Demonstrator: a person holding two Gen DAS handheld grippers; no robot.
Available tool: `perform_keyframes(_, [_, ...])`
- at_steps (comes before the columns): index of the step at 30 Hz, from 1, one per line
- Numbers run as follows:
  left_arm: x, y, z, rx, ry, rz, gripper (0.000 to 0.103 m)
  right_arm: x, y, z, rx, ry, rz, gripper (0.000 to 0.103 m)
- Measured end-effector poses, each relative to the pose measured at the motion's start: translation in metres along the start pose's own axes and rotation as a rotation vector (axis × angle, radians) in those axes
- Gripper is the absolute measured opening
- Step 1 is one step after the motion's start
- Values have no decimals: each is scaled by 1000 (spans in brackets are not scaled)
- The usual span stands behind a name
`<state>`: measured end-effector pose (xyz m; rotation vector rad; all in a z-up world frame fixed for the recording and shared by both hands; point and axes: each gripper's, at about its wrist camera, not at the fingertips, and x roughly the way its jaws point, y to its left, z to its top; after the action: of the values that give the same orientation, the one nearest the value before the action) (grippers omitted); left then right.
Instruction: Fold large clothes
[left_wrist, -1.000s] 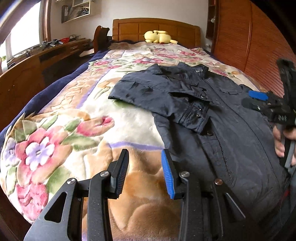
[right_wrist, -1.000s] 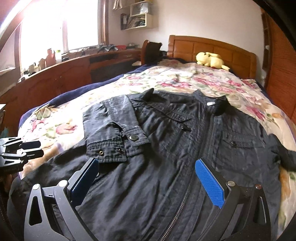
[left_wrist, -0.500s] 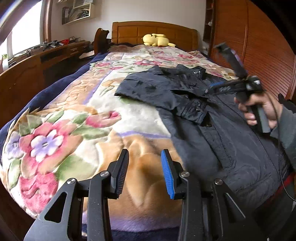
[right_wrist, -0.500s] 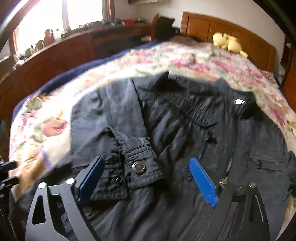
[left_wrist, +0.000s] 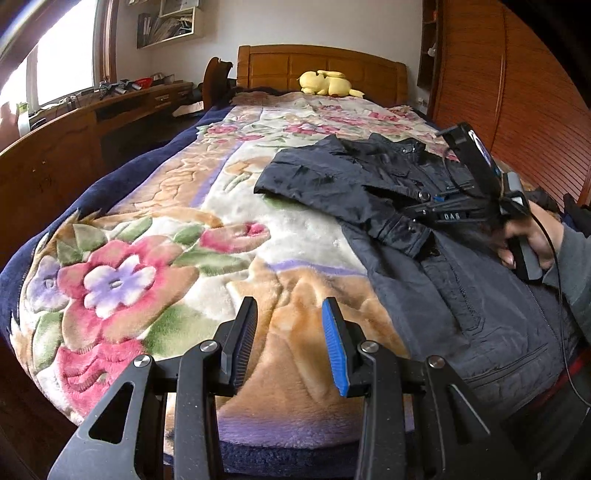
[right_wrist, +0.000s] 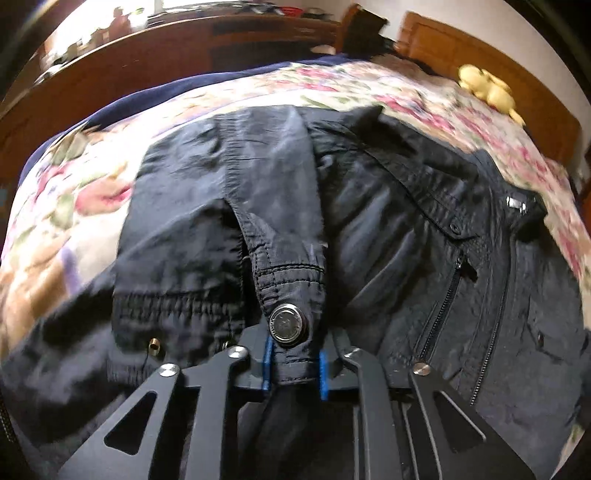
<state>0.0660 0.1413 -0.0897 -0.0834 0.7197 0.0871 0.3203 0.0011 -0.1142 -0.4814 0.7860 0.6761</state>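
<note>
Dark jacket cuff (right_wrist: 291, 354) between right fingers (right_wrist: 267, 365)

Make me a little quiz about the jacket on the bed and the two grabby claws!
1. True or false: the left gripper is holding the jacket.
2. What has the right gripper pinched? A) the collar B) the sleeve cuff with the metal snap C) the blanket
3. Fill in: the yellow plush toy lies by the wooden ____.

Key:
1. False; its jaws are open and empty above the flowered blanket.
2. B
3. headboard
</note>
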Motion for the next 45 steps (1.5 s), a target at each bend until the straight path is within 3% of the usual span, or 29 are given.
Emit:
perform_keyframes(8, [-5, -13, 7, 11, -19, -24, 37, -63, -14, -16, 31, -150, 1, 7])
perform_keyframes(17, [-4, -49, 33, 43, -75, -91, 37, -143, -45, -67, 106, -264, -66, 7])
perform_keyframes(23, [-1, -75, 44, 76, -91, -129, 37, -183, -61, -124, 151, -242, -126, 6])
perform_keyframes(29, [5, -97, 46, 109, -77, -153, 37, -197, -73, -168, 212, -186, -202, 6])
perform_keyframes(35, [4, -116, 50, 137, -72, -166, 37, -198, -69, -177, 249, -154, -198, 6])
perform_keyframes(43, [2, -130, 53, 159, -70, -173, 37, -210, -93, -183, 287, -131, -324, 7])
perform_keyframes(45, [1, -133, 54, 160, -73, -176, 37, -214, -99, -185, 338, -148, -308, 7])
